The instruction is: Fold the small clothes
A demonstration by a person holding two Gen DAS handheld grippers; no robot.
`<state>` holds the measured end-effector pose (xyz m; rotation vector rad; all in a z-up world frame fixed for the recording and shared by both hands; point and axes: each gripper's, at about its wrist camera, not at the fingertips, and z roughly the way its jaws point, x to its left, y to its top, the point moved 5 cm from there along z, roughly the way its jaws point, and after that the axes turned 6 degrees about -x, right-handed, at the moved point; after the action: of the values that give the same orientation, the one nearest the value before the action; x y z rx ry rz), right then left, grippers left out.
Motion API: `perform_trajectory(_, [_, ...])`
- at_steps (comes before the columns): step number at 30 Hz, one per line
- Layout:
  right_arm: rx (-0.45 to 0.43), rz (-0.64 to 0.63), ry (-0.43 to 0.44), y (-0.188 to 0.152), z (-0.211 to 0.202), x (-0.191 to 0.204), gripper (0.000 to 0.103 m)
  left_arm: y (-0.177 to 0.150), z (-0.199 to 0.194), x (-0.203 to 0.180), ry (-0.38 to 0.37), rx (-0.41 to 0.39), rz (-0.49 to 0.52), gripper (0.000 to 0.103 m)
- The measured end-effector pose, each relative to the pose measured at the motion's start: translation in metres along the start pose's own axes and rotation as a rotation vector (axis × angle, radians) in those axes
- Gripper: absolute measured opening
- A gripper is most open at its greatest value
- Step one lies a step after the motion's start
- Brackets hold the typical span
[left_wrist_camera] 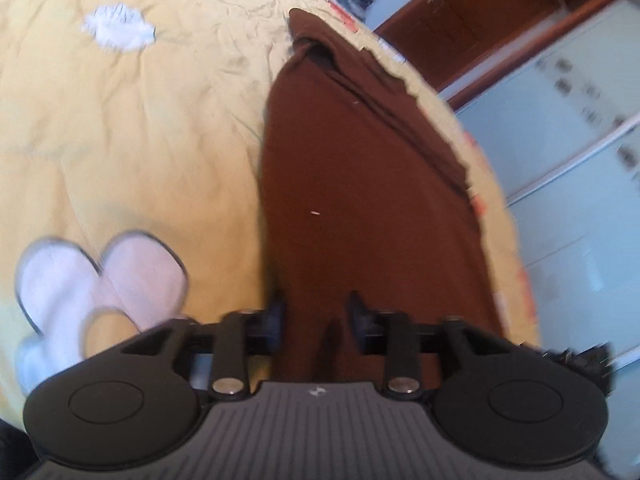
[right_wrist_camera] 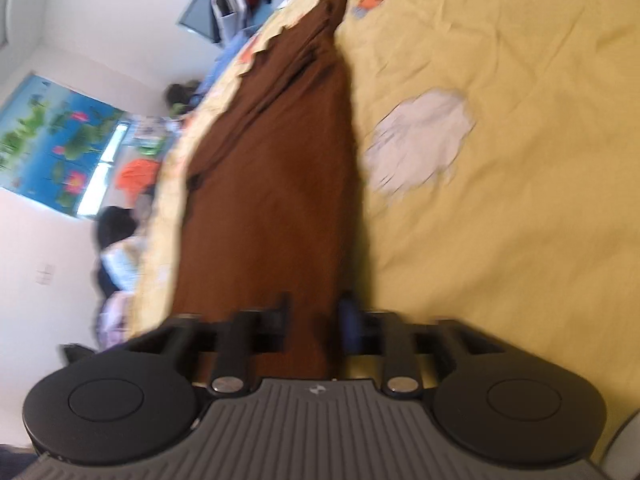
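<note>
Both tools, left [left_wrist_camera: 316, 308] & right [right_wrist_camera: 314, 308], are pinching one end of the brown garment [left_wrist_camera: 360, 184] w/ jaws nearly closed, stretching it taut along the bed [left_wrist_camera: 132, 128] edge, prob. to straighten it before folding.

brown garment [left_wrist_camera: 360, 208]: matt knit cloth | yellow bedspread [left_wrist_camera: 140, 128]: wrinkled matt cotton

Both wrist views close, facing brown garment [left_wrist_camera: 360, 200]
</note>
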<state>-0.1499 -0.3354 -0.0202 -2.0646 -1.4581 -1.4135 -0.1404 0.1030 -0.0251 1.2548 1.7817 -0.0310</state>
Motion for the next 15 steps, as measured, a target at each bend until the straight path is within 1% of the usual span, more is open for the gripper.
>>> perform_trajectory(1, [0.000, 0.010, 0.011, -0.003, 0.001, 0.002, 0.063, -0.003, 0.001, -0.003, -0.028, -0.012, -0.021, 0.066])
perform_trajectory(2, [-0.002, 0.010, 0.011, -0.004, 0.004, 0.004, 0.063, -0.004, 0.003, -0.007, -0.029, -0.022, -0.022, 0.072])
perform_trajectory(3, [-0.005, 0.011, 0.004, -0.004, 0.008, 0.005, 0.053, -0.006, 0.006, -0.014, -0.013, -0.028, 0.004, 0.071])
perform_trajectory(4, [0.002, 0.008, -0.016, -0.004, 0.012, 0.004, 0.033, -0.007, 0.009, -0.021, 0.011, -0.025, 0.055, 0.069])
perform_trajectory(5, [0.014, -0.021, -0.048, -0.004, 0.016, 0.004, 0.014, -0.009, 0.013, -0.028, 0.056, -0.004, 0.130, 0.032])
perform_trajectory(6, [0.016, -0.060, -0.076, -0.005, 0.017, 0.006, 0.013, -0.010, 0.018, -0.031, 0.128, 0.039, 0.196, 0.005])
perform_trajectory(8, [0.003, -0.070, -0.063, -0.004, 0.007, 0.009, 0.013, -0.005, 0.011, -0.028, 0.184, 0.033, 0.231, 0.005])
perform_trajectory(9, [-0.014, -0.088, -0.068, -0.003, -0.002, 0.011, 0.013, -0.002, 0.005, -0.024, 0.220, 0.031, 0.250, 0.005])
perform_trajectory(10, [-0.016, -0.109, -0.094, -0.004, -0.007, 0.009, 0.012, 0.000, 0.002, -0.019, 0.235, 0.034, 0.265, 0.005])
perform_trajectory(11, [-0.005, -0.126, -0.136, -0.007, -0.008, 0.003, 0.012, 0.001, -0.001, -0.015, 0.236, 0.034, 0.270, 0.004])
perform_trajectory(12, [-0.006, -0.128, -0.136, -0.010, -0.007, -0.002, 0.006, 0.003, -0.002, -0.013, 0.228, 0.040, 0.265, 0.005])
perform_trajectory(13, [-0.007, -0.098, -0.116, -0.010, -0.007, -0.005, 0.006, 0.004, -0.002, -0.014, 0.218, 0.054, 0.267, 0.005])
perform_trajectory(14, [-0.005, -0.082, -0.114, -0.009, -0.007, -0.006, 0.006, 0.007, -0.003, -0.016, 0.210, 0.068, 0.279, 0.008])
perform_trajectory(15, [0.001, -0.077, -0.103, -0.006, -0.007, -0.004, 0.017, 0.015, -0.005, -0.016, 0.221, 0.060, 0.291, 0.009])
